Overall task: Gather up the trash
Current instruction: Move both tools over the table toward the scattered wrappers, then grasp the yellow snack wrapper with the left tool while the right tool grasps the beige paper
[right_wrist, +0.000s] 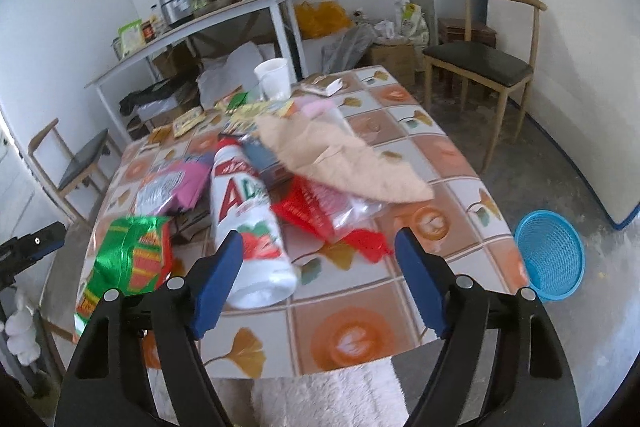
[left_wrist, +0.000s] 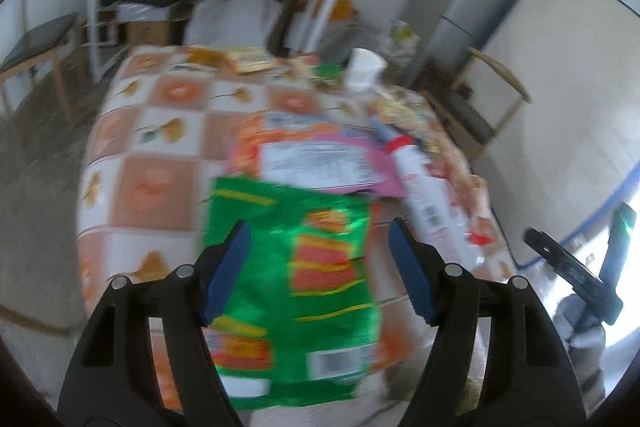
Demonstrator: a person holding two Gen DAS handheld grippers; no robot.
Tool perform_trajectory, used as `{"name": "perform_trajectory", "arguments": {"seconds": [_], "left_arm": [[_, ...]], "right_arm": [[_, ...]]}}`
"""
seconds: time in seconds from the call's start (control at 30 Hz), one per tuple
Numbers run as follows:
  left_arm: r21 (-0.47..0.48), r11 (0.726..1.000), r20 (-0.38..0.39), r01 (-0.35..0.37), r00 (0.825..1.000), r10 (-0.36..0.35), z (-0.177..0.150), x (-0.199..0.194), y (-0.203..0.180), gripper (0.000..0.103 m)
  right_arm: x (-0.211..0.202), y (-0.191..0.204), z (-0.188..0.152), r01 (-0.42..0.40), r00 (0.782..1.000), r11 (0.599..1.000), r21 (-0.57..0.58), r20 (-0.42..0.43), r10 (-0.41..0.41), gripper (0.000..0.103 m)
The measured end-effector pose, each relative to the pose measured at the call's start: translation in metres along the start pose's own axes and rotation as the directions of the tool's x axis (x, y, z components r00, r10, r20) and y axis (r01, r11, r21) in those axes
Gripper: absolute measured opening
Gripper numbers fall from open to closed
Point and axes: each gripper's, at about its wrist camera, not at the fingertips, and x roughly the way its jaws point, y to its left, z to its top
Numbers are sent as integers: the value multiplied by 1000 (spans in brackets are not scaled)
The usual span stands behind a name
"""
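Observation:
Trash lies on a table with an orange-and-white tiled cloth (right_wrist: 420,155). A green foil snack bag (left_wrist: 296,279) lies at the near edge; my left gripper (left_wrist: 320,267) is open above it, its blue pads on either side. The bag also shows in the right wrist view (right_wrist: 132,255). A white plastic bottle (right_wrist: 248,227) with red lettering lies on its side; my right gripper (right_wrist: 320,279) is open just above its base. A red-and-clear wrapper (right_wrist: 320,211), a pink wrapper (right_wrist: 176,183) and a beige paper bag (right_wrist: 348,163) lie beyond. The bottle shows in the left view (left_wrist: 432,199).
A blue mesh basket (right_wrist: 550,259) stands on the floor right of the table. A white cup (right_wrist: 274,77) and small packets sit at the far edge. Wooden chairs (right_wrist: 480,59) stand right and left. A white shelf table (right_wrist: 192,27) with tins is behind.

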Motion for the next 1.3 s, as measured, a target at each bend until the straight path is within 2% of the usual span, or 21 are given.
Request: {"name": "perform_trajectory", "arguments": {"seconds": [0.13, 0.3, 0.4, 0.5, 0.57, 0.67, 0.8, 0.87, 0.97, 1.0, 1.1, 1.13, 1.23, 1.3], "left_arm": [[45, 997, -31, 60, 998, -59, 14, 18, -34, 67], [127, 988, -50, 88, 995, -83, 33, 31, -72, 67], [182, 978, -74, 101, 993, -89, 56, 42, -95, 67], [201, 973, -128, 112, 988, -87, 80, 63, -109, 68], [188, 975, -167, 117, 982, -86, 96, 83, -113, 71], [87, 989, -259, 116, 962, -90, 124, 134, -103, 73], [-18, 998, -344, 52, 937, -55, 143, 194, -85, 73], [-59, 997, -380, 42, 923, -61, 146, 217, -78, 73], [-107, 993, -410, 41, 908, -82, 148, 241, -72, 71], [-116, 992, -413, 43, 907, -87, 149, 247, -71, 70], [-128, 990, -415, 63, 903, -111, 151, 257, -73, 66], [-132, 989, -417, 67, 901, -117, 151, 260, -75, 64], [-147, 986, -427, 74, 895, -131, 151, 271, -75, 55], [-162, 983, -426, 86, 892, -149, 151, 275, -75, 51]], "right_arm": [[4, -15, 9, -14, 1000, 999, 44, -1, 14, 74], [19, -44, 21, -98, 994, 978, 183, -38, 107, 72], [36, -58, 30, -147, 983, 960, 238, -71, 168, 72], [59, -67, 39, -208, 961, 937, 281, -120, 249, 72], [72, -68, 44, -226, 950, 931, 285, -149, 276, 72], [86, -69, 51, -227, 945, 933, 279, -167, 280, 73], [98, -82, 55, -243, 939, 914, 325, -157, 305, 73], [106, -95, 51, -245, 933, 893, 377, -159, 323, 73], [126, -117, 42, -251, 906, 829, 500, -180, 383, 73], [131, -119, 39, -253, 899, 815, 522, -183, 397, 73], [149, -132, 28, -261, 867, 738, 622, -186, 463, 73], [157, -137, 24, -265, 851, 701, 662, -181, 492, 73], [171, -141, 19, -267, 826, 634, 726, -166, 538, 73], [176, -142, 17, -264, 822, 608, 748, -154, 547, 71]]}}
